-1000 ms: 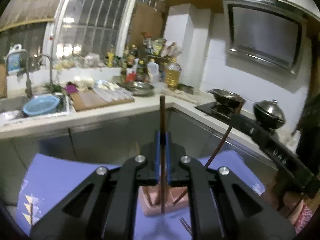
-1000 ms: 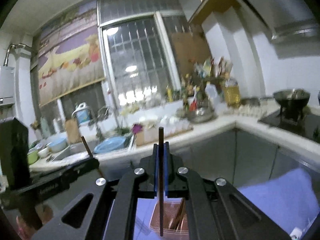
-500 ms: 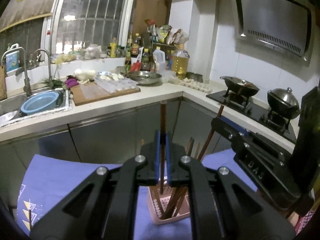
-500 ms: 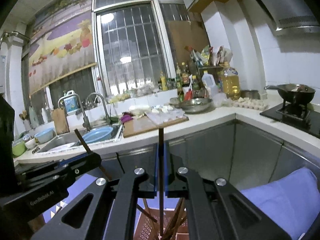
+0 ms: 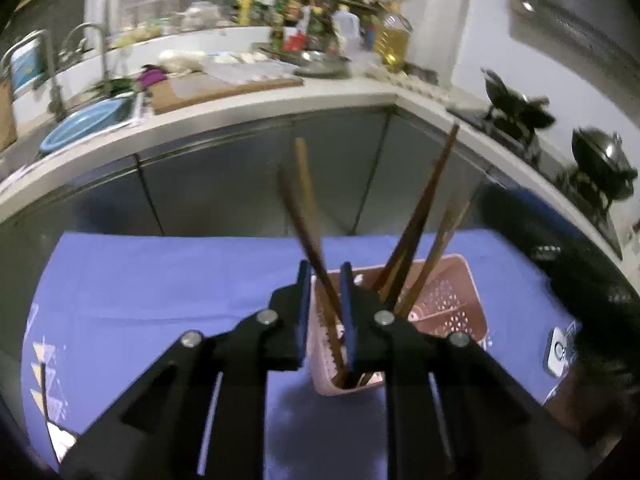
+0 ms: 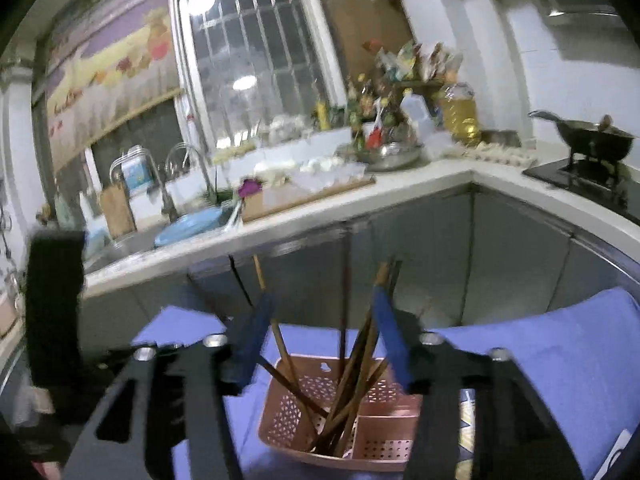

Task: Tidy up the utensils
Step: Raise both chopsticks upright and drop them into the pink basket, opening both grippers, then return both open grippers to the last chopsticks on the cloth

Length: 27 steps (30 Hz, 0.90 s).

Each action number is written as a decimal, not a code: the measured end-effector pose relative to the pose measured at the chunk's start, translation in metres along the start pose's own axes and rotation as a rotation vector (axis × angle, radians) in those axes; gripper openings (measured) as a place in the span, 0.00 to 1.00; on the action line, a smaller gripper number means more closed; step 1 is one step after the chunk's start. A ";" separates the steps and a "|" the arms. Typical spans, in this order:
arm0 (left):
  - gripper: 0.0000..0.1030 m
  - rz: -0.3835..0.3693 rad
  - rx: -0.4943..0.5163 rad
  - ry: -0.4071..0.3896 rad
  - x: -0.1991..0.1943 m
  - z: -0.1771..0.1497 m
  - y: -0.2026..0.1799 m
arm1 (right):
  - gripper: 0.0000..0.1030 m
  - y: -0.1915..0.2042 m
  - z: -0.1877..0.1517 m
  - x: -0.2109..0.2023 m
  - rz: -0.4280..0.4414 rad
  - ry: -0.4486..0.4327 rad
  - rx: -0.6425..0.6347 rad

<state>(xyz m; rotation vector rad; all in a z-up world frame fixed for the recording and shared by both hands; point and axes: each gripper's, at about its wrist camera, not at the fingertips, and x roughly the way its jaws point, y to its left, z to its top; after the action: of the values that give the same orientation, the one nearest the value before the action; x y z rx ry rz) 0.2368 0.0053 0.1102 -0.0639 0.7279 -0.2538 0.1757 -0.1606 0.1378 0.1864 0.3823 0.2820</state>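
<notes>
A pink perforated utensil basket [image 5: 460, 304] stands on a blue cloth [image 5: 160, 280], with several brown chopsticks [image 5: 424, 208] leaning in it. My left gripper [image 5: 325, 312] is open just above the basket's near left corner; one chopstick [image 5: 308, 236] passes loosely through the gap between its blue fingers and stands in the basket. In the right wrist view my right gripper [image 6: 324, 336] is open wide above the same basket [image 6: 308, 432], and chopsticks [image 6: 344, 320] stand free between the jaws. The left gripper's black body [image 6: 52, 308] shows at the left.
A kitchen counter [image 5: 280, 100] wraps behind the table, with a sink and blue basin [image 5: 88, 120], a cutting board [image 5: 224, 84], bottles and a steel bowl. A stove with a wok [image 5: 516, 108] and a lidded pot [image 5: 600, 160] is at the right.
Both grippers were shut on upright chopsticks. Both have since lowered over the basket and opened, and the released chopsticks now stand leaning in it.
</notes>
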 end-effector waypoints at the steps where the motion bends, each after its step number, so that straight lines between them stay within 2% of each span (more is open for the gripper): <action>1: 0.19 0.006 -0.021 -0.023 -0.008 -0.002 0.004 | 0.61 0.000 -0.001 -0.013 0.000 -0.021 0.003; 2: 0.22 0.012 -0.037 -0.042 -0.015 -0.003 0.007 | 0.61 -0.001 -0.001 -0.020 0.003 -0.032 0.009; 4: 0.33 0.036 -0.078 -0.109 -0.039 -0.012 0.014 | 0.62 -0.004 -0.008 -0.043 0.023 -0.057 0.037; 6: 0.38 0.057 -0.086 -0.173 -0.061 -0.023 0.017 | 0.62 -0.007 -0.024 -0.065 0.042 -0.064 0.058; 9: 0.42 0.080 -0.082 -0.217 -0.082 -0.046 0.017 | 0.62 -0.014 -0.059 -0.089 0.061 -0.028 0.095; 12: 0.44 0.070 -0.075 -0.220 -0.097 -0.079 0.017 | 0.62 -0.021 -0.096 -0.107 0.065 0.027 0.117; 16: 0.44 0.030 -0.036 -0.153 -0.096 -0.122 0.010 | 0.62 -0.029 -0.139 -0.129 0.027 0.092 0.120; 20: 0.44 0.001 0.041 -0.013 -0.074 -0.171 -0.008 | 0.60 -0.036 -0.169 -0.134 -0.008 0.187 0.135; 22: 0.44 -0.004 0.057 0.038 -0.064 -0.189 -0.015 | 0.53 -0.036 -0.186 -0.136 -0.041 0.232 0.110; 24: 0.44 -0.020 0.051 0.108 -0.051 -0.207 -0.017 | 0.35 -0.035 -0.199 -0.136 -0.058 0.273 0.089; 27: 0.44 -0.036 0.042 0.188 -0.036 -0.228 -0.018 | 0.21 -0.033 -0.216 -0.136 -0.081 0.325 0.049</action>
<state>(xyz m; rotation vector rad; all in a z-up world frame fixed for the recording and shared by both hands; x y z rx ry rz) 0.0550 0.0035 -0.0337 -0.0137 0.9085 -0.3124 -0.0218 -0.2060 -0.0207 0.1722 0.7178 0.2227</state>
